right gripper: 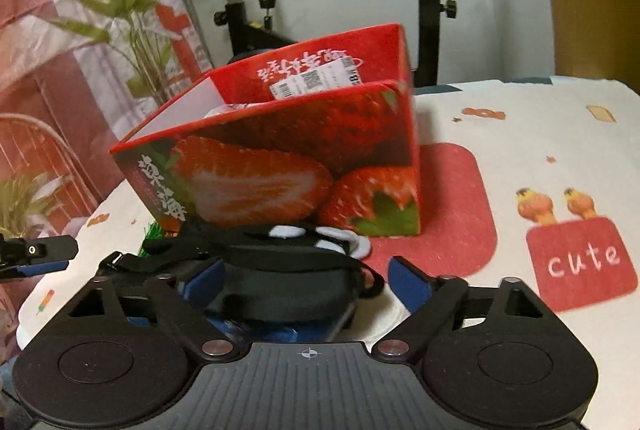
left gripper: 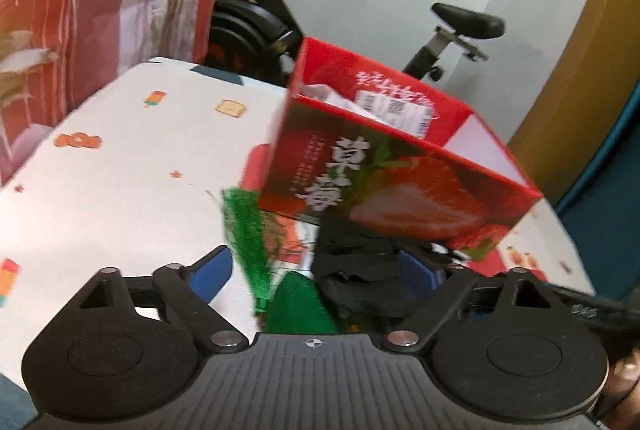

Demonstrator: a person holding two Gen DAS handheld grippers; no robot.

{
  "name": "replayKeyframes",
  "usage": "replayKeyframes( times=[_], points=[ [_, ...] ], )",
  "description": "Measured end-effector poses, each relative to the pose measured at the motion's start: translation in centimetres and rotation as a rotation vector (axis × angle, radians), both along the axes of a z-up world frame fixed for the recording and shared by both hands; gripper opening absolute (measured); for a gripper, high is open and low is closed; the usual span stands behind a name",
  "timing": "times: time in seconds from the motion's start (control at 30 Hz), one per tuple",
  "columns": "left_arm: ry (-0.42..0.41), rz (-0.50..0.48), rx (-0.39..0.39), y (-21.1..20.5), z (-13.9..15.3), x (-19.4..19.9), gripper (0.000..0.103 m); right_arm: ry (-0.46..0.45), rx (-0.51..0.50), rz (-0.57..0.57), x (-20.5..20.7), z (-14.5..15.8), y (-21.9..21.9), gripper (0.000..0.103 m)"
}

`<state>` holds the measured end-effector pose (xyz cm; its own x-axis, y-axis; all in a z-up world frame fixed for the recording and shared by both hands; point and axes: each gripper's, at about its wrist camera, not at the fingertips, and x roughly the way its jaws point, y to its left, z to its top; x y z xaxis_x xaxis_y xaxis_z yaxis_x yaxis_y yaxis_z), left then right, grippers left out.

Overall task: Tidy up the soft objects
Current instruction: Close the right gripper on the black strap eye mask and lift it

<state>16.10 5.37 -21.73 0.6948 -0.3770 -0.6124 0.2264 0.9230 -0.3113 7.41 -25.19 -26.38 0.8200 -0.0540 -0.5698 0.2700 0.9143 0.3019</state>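
A red strawberry-printed box (left gripper: 400,166) stands open-topped on the table, with something white inside; in the right wrist view the box (right gripper: 288,158) is just beyond the fingers. In front of it lie a green tinsel fringe (left gripper: 248,242) and a black soft item (left gripper: 356,270). My left gripper (left gripper: 314,272) is open around both, its left pad apart from them. My right gripper (right gripper: 307,284) is open around the black soft item (right gripper: 280,282), which has white patches (right gripper: 288,231); a gap shows beside the right pad. One finger of the left gripper (right gripper: 40,250) pokes in at the left edge.
The table wears a white cloth (left gripper: 120,170) with cartoon prints and a red "cute" patch (right gripper: 580,262). An exercise bike (left gripper: 264,18) stands behind the table. A red and pink curtain (left gripper: 60,10) and a leafy plant (right gripper: 120,2) are at the left.
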Motion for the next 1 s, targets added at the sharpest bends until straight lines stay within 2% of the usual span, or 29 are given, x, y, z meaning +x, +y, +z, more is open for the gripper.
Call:
replayKeyframes(
  times=[0.23, 0.47, 0.53, 0.63, 0.7, 0.8, 0.87, 1.0],
  points=[
    [0.005, -0.033, 0.003, -1.1, -0.8, 0.1, 0.069, -0.006, 0.104, -0.018, 0.0, -1.7, -1.6, 0.077],
    [0.027, -0.072, 0.018, -1.8, -1.7, 0.2, 0.067, -0.008, 0.182, -0.022, 1.0, -3.4, -2.4, 0.077],
    [0.029, -0.07, 0.018, -1.7, -1.7, 0.3, 0.067, -0.018, 0.203, -0.027, 1.0, -3.8, -2.7, 0.073],
    [0.035, -0.059, 0.011, -1.6, -1.8, 0.5, 0.066, -0.056, 0.206, -0.025, 0.9, -4.1, -2.9, 0.063],
    [0.037, -0.054, 0.012, -1.6, -1.8, 0.5, 0.066, -0.057, 0.171, -0.027, 0.8, -4.3, -2.8, 0.045],
    [0.032, -0.053, 0.051, -2.1, -1.7, 0.6, 0.062, -0.074, 0.157, -0.041, 0.4, -4.5, -2.9, 0.03],
    [0.029, -0.052, 0.045, -2.2, -1.7, 0.5, 0.061, -0.091, 0.165, -0.053, 0.1, -4.7, -3.1, 0.02],
    [0.028, -0.047, 0.038, -2.0, -1.6, 0.6, 0.055, -0.115, 0.102, -0.063, -0.2, -4.5, -2.5, 0.013]
  ],
)
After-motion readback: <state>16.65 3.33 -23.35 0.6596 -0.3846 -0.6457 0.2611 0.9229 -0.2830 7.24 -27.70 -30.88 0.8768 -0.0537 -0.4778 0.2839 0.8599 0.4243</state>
